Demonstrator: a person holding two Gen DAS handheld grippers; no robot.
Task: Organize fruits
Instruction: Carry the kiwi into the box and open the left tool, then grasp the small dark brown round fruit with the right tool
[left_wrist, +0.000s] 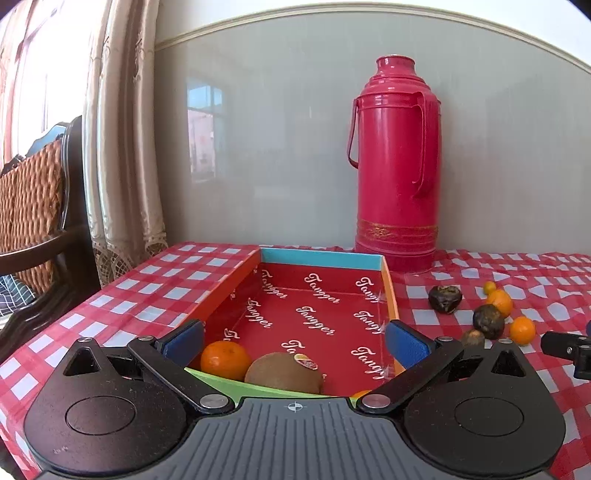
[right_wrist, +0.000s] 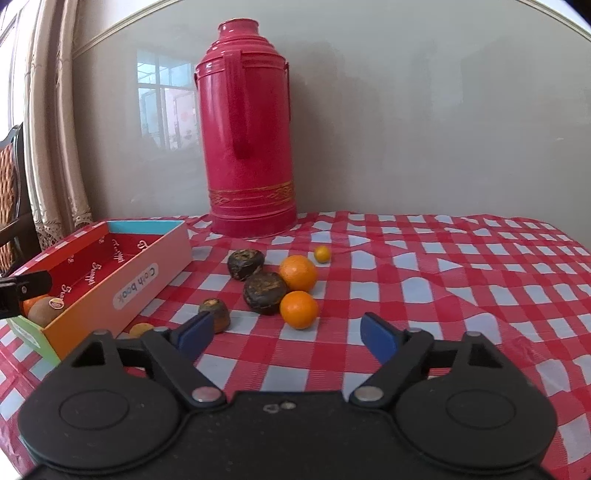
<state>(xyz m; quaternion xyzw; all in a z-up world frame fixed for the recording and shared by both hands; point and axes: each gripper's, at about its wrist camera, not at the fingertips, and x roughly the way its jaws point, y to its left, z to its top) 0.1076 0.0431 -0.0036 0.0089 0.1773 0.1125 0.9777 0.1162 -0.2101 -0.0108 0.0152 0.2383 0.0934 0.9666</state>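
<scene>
Kiwi (left_wrist: 283, 373) half hidden behind box (left_wrist: 388, 273) wall, left claw (left_wrist: 295, 341) spread

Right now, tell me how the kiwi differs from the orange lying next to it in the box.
The kiwi is dull brown and oval; the orange is bright, glossy and rounder. The kiwi carries a small sticker, the orange shows none. The kiwi looks the larger and sits right of the orange in the left wrist view. Both rest side by side at the near end of the box.

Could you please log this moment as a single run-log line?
left gripper: open, over red cardboard box | box: orange, brown kiwi | right gripper: open, empty
</scene>
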